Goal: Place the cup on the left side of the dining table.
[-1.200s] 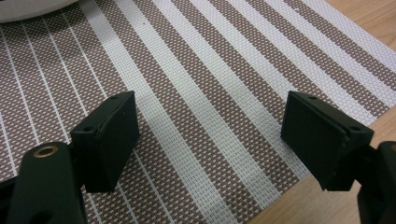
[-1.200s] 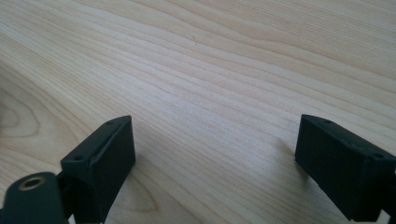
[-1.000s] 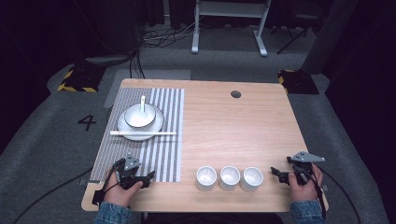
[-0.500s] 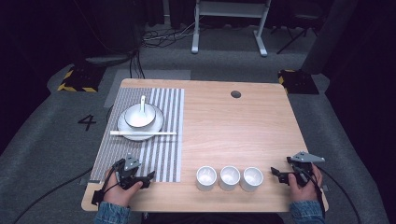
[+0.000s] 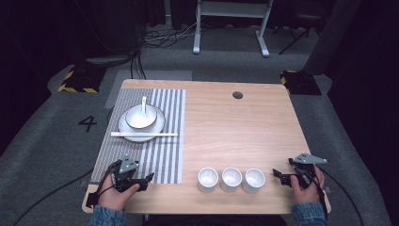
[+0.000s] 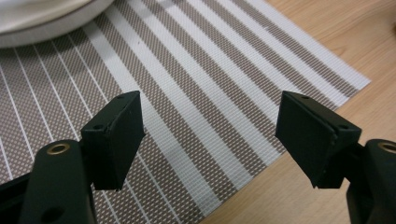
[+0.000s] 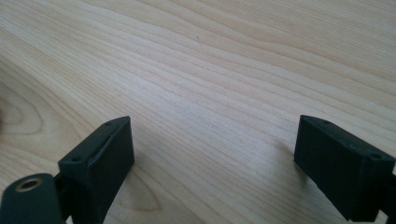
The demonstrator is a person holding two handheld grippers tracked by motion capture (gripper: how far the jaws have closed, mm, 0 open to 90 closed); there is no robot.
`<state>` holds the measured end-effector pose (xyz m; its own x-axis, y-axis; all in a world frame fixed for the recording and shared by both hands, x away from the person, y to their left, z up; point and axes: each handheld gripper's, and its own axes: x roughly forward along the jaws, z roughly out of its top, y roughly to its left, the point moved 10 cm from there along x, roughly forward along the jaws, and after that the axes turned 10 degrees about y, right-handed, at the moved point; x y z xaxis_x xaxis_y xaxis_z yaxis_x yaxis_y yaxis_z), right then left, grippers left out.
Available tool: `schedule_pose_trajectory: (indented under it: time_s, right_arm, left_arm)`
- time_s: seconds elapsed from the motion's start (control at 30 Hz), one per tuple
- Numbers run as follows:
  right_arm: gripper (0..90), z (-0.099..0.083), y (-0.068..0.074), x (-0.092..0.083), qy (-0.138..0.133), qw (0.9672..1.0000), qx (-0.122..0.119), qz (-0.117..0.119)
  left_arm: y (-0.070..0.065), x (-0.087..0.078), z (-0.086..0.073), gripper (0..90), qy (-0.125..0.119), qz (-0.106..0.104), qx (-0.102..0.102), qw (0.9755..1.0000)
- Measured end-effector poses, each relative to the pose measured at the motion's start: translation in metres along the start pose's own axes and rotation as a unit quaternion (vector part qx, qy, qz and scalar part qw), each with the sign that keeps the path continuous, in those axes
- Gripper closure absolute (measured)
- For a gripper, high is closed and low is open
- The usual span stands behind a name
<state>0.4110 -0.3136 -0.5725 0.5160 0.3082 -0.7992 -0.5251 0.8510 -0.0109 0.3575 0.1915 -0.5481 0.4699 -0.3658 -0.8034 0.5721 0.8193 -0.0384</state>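
I am resting my left gripper (image 5: 141,181) on the near edge of the striped mat (image 5: 160,141), jaws spread wide and gripping nothing, ready for the bowl (image 5: 139,117) farther up on its plate (image 5: 151,131). Three small cups (image 5: 231,179) are sitting in a row along the table's (image 5: 235,132) near edge, between my hands. My right gripper (image 5: 281,177) is waiting just beside them, jaws likewise apart.
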Motion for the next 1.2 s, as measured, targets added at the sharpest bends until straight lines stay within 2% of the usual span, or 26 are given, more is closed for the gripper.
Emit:
schedule_pose_trajectory:
  time_s: [0.03, 0.17, 0.23, 0.3, 0.4, 0.63, 0.8, 0.87, 1.2]
  right_arm:
    - [12.1, 0.0, 0.0, 0.0, 0.0, 1.0, 0.0, 0.0]
    - [12.1, 0.0, 0.0, 0.0, 0.0, 1.0, 0.0, 0.0]
    - [12.1, 0.0, 0.0, 0.0, 0.0, 1.0, 0.0, 0.0]
    - [12.1, 0.0, 0.0, 0.0, 0.0, 1.0, 0.0, 0.0]
    - [12.1, 0.0, 0.0, 0.0, 0.0, 1.0, 0.0, 0.0]
    - [12.1, 0.0, 0.0, 0.0, 0.0, 1.0, 0.0, 0.0]
    - [12.1, 0.0, 0.0, 0.0, 0.0, 1.0, 0.0, 0.0]
    - [12.1, 0.0, 0.0, 0.0, 0.0, 1.0, 0.0, 0.0]
    - [12.1, 0.0, 0.001, 0.0, -0.001, 1.0, -0.001, -0.001]
  left_arm:
    - [-0.003, -0.004, 0.005, 23.6, -0.011, -0.002, 0.01, 0.9999]
    - [-0.01, -0.008, 0.01, 23.5, -0.022, -0.01, 0.017, 0.9996]
    - [-0.012, -0.012, 0.015, 23.9, -0.039, -0.009, 0.019, 0.999]
    - [-0.014, -0.019, 0.023, 24.0, -0.068, -0.011, 0.013, 0.9975]
    - [-0.017, -0.023, 0.027, 24.0, -0.08, -0.014, 0.014, 0.9966]
    - [-0.024, -0.026, 0.034, 23.9, -0.09, -0.016, 0.02, 0.9956]
    - [-0.027, -0.032, 0.039, 23.3, -0.098, -0.017, 0.01, 0.995]
    - [-0.028, -0.035, 0.041, 23.0, -0.102, -0.011, 0.015, 0.9946]
    - [-0.034, -0.033, 0.049, 22.7, -0.104, -0.016, 0.028, 0.9941]
